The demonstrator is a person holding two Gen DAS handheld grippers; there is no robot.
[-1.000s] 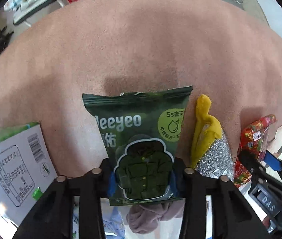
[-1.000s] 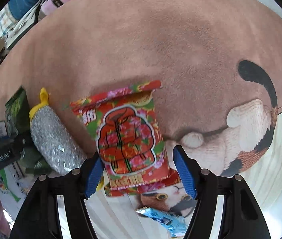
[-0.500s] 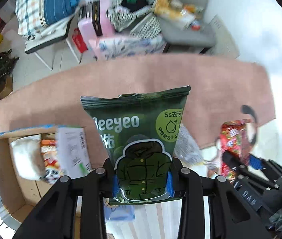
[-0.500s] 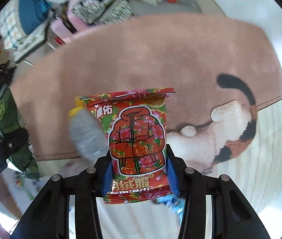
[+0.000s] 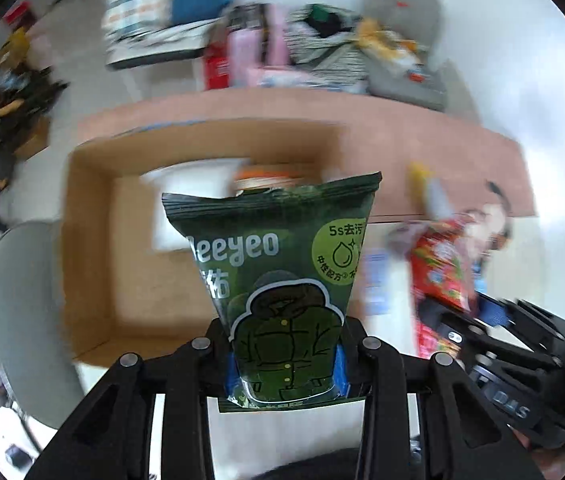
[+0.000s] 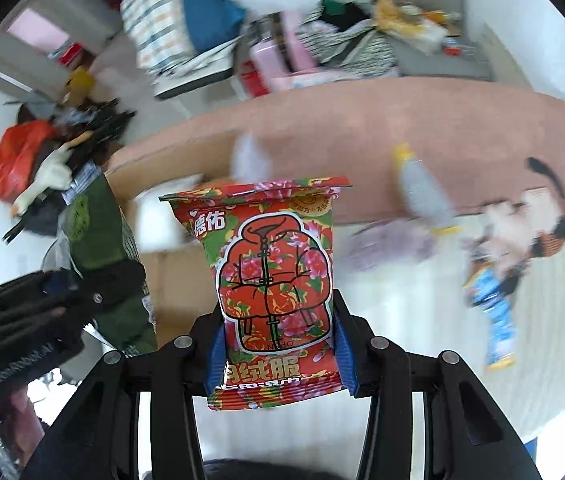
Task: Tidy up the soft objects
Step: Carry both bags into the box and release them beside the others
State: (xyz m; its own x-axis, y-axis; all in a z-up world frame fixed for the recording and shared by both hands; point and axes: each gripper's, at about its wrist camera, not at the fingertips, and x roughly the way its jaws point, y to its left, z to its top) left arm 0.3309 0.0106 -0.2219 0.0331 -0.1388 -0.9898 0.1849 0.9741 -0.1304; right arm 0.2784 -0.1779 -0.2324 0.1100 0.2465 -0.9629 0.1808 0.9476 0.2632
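My left gripper (image 5: 286,368) is shut on a dark green wipes pack (image 5: 278,272) and holds it upright in the air over an open cardboard box (image 5: 90,240). My right gripper (image 6: 280,354) is shut on a red flowered wipes pack (image 6: 274,276), also lifted. The box (image 6: 170,276) lies behind and left of the red pack. The box holds a white item (image 5: 178,208) and an orange-topped item (image 5: 266,176). The green pack also shows at the left of the right wrist view (image 6: 102,232); the red pack shows at the right of the left wrist view (image 5: 438,264).
A pink rug (image 6: 402,120) lies on the pale wooden floor. On it are a silver scourer with yellow ends (image 6: 422,188), a mauve cloth (image 6: 390,244) and a blue packet (image 6: 498,320). Clutter and a chair (image 6: 186,28) stand beyond. A grey rounded object (image 5: 22,312) is left of the box.
Both grippers have risen from the rug with their packs and swung left toward the box. The right gripper closed on the red pack during the first half second.
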